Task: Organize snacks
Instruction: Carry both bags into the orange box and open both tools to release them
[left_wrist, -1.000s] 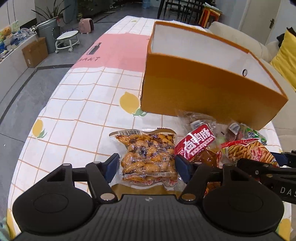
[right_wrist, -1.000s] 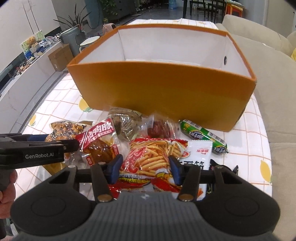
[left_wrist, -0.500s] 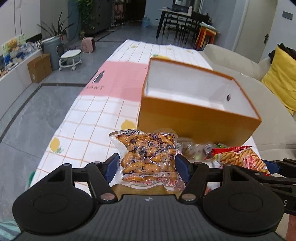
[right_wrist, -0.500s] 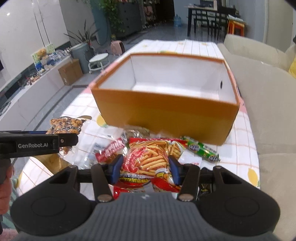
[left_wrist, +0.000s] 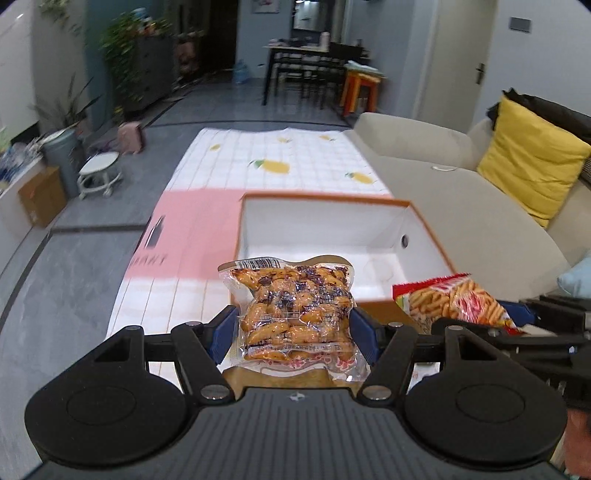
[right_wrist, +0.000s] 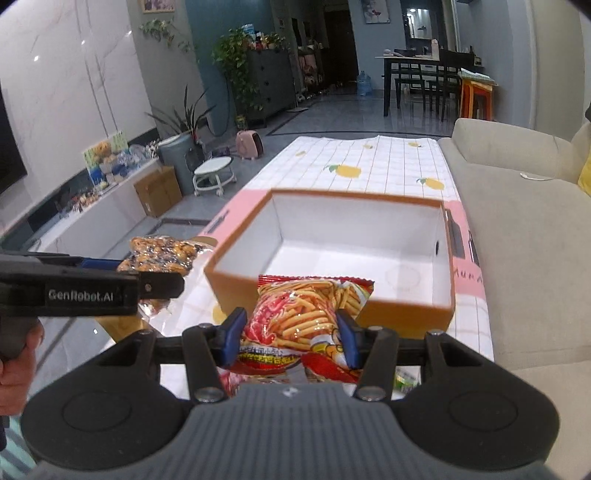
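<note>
My left gripper (left_wrist: 293, 330) is shut on a clear vacuum pack of brown glazed snacks (left_wrist: 295, 308), held in the air before the orange box (left_wrist: 424, 229). The box has a white inside and nothing in it. My right gripper (right_wrist: 290, 338) is shut on a red bag of fries-shaped chips (right_wrist: 304, 317), lifted over the box's near wall (right_wrist: 236, 282). The red bag (left_wrist: 454, 301) shows at the right of the left wrist view. The snack pack (right_wrist: 162, 254) and the left gripper's body (right_wrist: 88, 290) show at the left of the right wrist view.
The box stands on a long table with a lemon-print checked cloth (left_wrist: 280, 162) and a pink patch (left_wrist: 195, 232). A beige sofa (right_wrist: 528, 236) with a yellow cushion (left_wrist: 532, 173) runs along the right. A hand (right_wrist: 16, 369) grips the left tool. Other snacks lie below the right gripper, mostly hidden.
Both grippers have risen from the table with their packs. The view now looks down into the box, and the snack pile has dropped out of sight.
</note>
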